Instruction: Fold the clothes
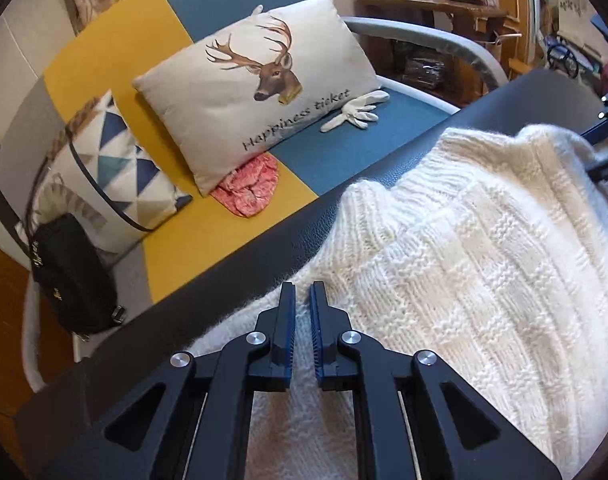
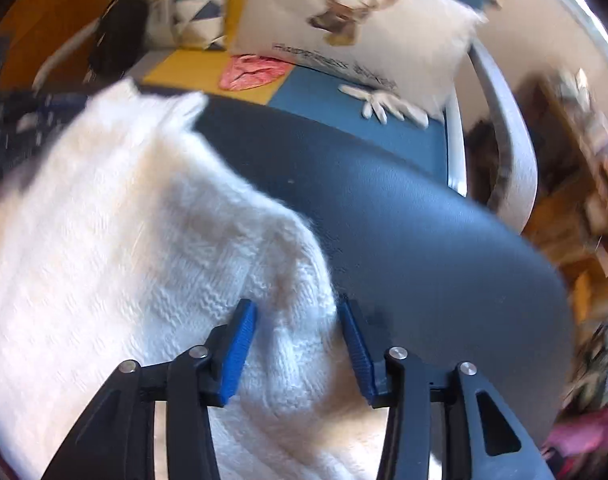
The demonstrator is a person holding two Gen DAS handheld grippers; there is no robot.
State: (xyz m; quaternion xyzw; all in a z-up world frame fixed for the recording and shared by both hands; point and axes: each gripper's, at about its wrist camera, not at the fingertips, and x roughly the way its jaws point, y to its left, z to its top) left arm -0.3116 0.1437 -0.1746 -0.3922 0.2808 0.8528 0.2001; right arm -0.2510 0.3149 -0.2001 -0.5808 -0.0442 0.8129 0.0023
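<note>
Mid-fold, the left tongs [image 1: 303, 300] sit nearly closed and seemingly empty above the white knit sweater [image 1: 464, 248] on the worktop [image 2: 404, 220], while the right tongs [image 2: 298, 312] straddle its edge partly open, probably needing to close next.

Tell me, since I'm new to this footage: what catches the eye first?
A fluffy white knitted sweater spread over the dark table, directly ahead of both tongs. Behind it, on the yellow-and-blue sofa, leans a deer cushion, with a white glove lying beside it.
</note>
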